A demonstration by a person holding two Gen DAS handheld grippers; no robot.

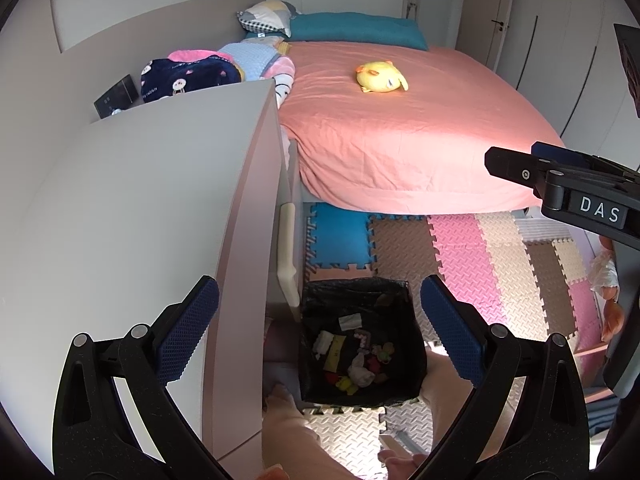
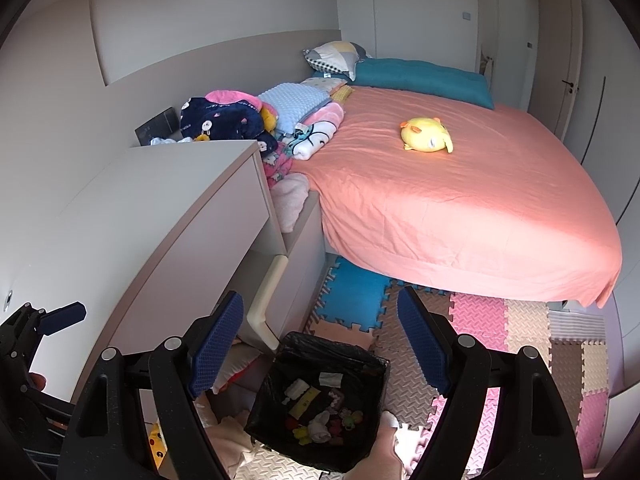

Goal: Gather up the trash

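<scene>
A small bin lined with a black bag (image 1: 352, 285) (image 2: 262, 408) stands on the foam mat floor beside a white desk. Inside lie trash pieces: white tissues (image 1: 350, 321) (image 2: 330, 379), a yellow wrapper (image 1: 335, 354) (image 2: 304, 402) and small colourful bits. My left gripper (image 1: 320, 322) hangs above the bin, open, with nothing between its blue pads. My right gripper (image 2: 320, 338) also hangs over the bin, open and empty. In the left wrist view its tips show at the right edge (image 1: 516, 158).
The white desk (image 1: 140, 200) (image 2: 160, 208) stands left of the bin. A bed with a pink sheet (image 1: 400, 128) (image 2: 460, 208) fills the back, with a yellow plush toy (image 1: 380, 77) (image 2: 426, 135) and folded blankets (image 2: 240, 120) on it. Coloured foam mats (image 1: 480, 264) cover the floor. A person's legs (image 1: 288, 432) show below.
</scene>
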